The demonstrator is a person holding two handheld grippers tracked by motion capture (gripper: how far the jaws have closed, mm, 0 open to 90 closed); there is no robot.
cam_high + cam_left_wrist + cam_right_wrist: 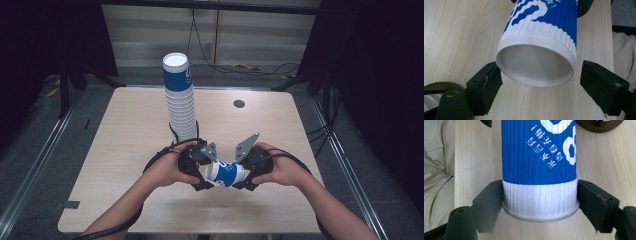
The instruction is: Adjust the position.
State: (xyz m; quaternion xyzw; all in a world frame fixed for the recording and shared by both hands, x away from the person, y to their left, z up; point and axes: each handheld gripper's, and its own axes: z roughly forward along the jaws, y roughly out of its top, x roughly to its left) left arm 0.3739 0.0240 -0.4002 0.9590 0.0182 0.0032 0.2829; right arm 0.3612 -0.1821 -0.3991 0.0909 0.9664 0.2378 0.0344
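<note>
Ribbed paper cup (pixel 227 173), clamped at its rim by my right gripper (pixel 243 184), could tip toward six o'clock because my left gripper (pixel 206 184) stands apart.

White Chinese characters run along the blue cup (pixel 539 165), not clearly legible.

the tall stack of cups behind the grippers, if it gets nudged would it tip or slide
Probably tip. The cup stack is tall and narrow on a small base and already looks slightly off vertical. It is likely light, being paper cups like the blue and white cup, so a small push could move it. The ribbed sleeves should grip fairly well.
</note>
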